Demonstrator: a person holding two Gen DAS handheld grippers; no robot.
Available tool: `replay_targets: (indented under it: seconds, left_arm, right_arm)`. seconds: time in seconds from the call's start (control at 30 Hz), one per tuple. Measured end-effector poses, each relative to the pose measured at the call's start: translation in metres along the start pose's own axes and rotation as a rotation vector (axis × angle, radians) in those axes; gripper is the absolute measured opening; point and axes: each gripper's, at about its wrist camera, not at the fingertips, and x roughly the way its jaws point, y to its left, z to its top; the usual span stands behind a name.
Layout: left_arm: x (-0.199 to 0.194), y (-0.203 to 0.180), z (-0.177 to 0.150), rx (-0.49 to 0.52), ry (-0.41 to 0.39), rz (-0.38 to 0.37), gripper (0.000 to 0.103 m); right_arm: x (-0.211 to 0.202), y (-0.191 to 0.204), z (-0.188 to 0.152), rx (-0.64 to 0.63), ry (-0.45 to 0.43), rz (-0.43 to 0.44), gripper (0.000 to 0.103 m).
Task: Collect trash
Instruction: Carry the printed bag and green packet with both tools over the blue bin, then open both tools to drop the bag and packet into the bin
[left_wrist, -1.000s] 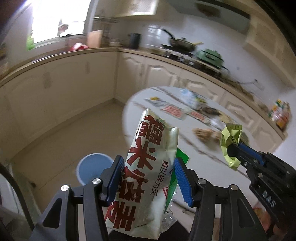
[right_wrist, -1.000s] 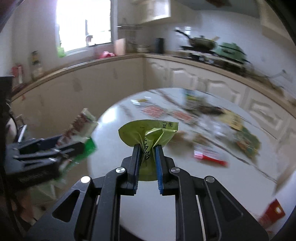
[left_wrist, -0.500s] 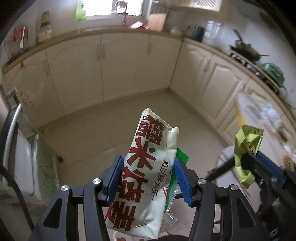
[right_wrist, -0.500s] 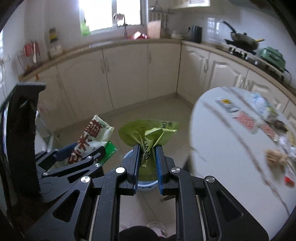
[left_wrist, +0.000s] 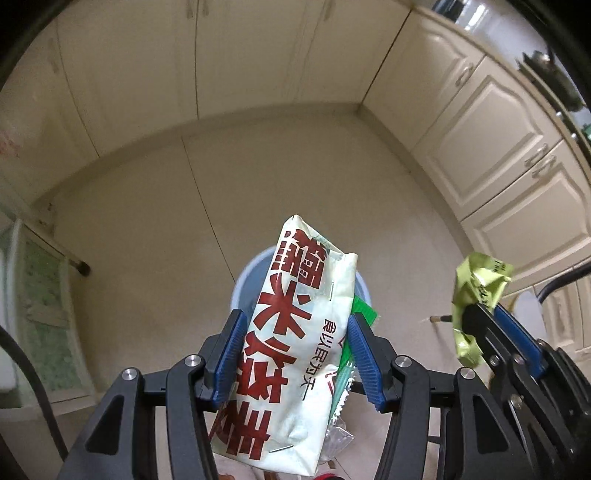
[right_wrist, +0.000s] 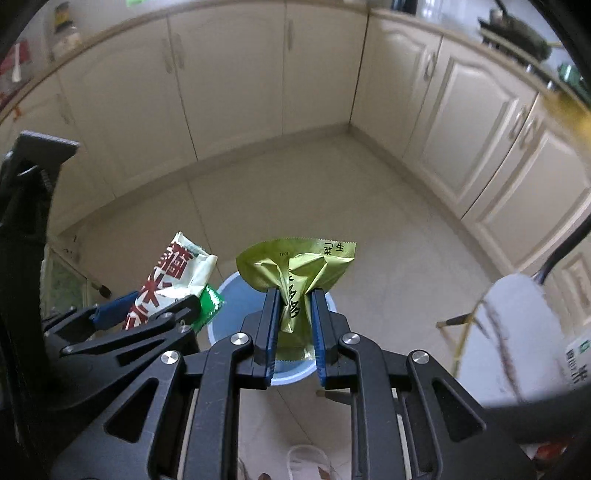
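White wrapper with red characters (left_wrist: 295, 354) clamped between the blue pads of the left tongs (left_wrist: 295, 354), with a green wrapper (left_wrist: 364, 314) pinched in beside it on the right pad's side. Below the pads, a bit of clear film hanging out of the same bundle. Crumpled yellow-green packet (right_wrist: 295, 273) pinched at its waist in the right tongs (right_wrist: 293, 332), jaws narrow, top fanned out above the pads.

Blue bin (right_wrist: 240, 299) on the floor directly beyond both sets of tongs; rim showing past the white wrapper in the left view, and either side of the packet in the right view. Judged step: release over the bin, not yet done.

Risks:
- Light, flat wrappers; likely to flutter sideways on release and land on the floor (left_wrist: 147, 221) beside the bin. Height above the rim not readable.
- Three pieces in one grip on the left: green one or the film could cling to a pad, or drop late.
- Two tongs close together over one small opening; possible clash, or one item knocking the other off line.
- Bin light-looking; a bump on the rim could tip it.
- Left wrapper long and stiff; may bridge the rim rather than fall in.

Cream cabinets (right_wrist: 229, 92) well beyond, white surface (right_wrist: 524, 332) to the right of the right tongs.
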Motion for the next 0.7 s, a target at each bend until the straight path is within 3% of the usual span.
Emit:
replay_targets:
  seconds: [0.13,0.23,0.37,0.5,0.63,0.7]
  left_arm:
    - [0.032,0.006,0.021,-0.023,0.041,-0.005,0.052]
    - [0.047,0.013,0.029,-0.067,0.067,-0.059,0.052]
    - [0.051,0.014,0.039,-0.073,0.049,-0.083,0.054]
    - [0.047,0.029,0.041,-0.125,0.023,-0.084,0.064]
    - [0.037,0.035,0.031,-0.147,-0.01,-0.053,0.066]
    - [0.028,0.037,0.025,-0.155,-0.031,-0.039,0.066]
  right_arm:
    - [0.045,-0.013,-0.001,0.04,0.061,0.035,0.016]
    - [0.067,-0.019,-0.003,0.055,0.081,0.04,0.017]
    - [0.083,-0.028,-0.002,0.075,0.096,0.052,0.018]
    - [0.091,-0.034,0.0,0.087,0.092,0.064,0.019]
    - [0.097,-0.031,0.001,0.09,0.098,0.1,0.023]
    - [0.099,-0.026,0.001,0.083,0.1,0.127,0.036]
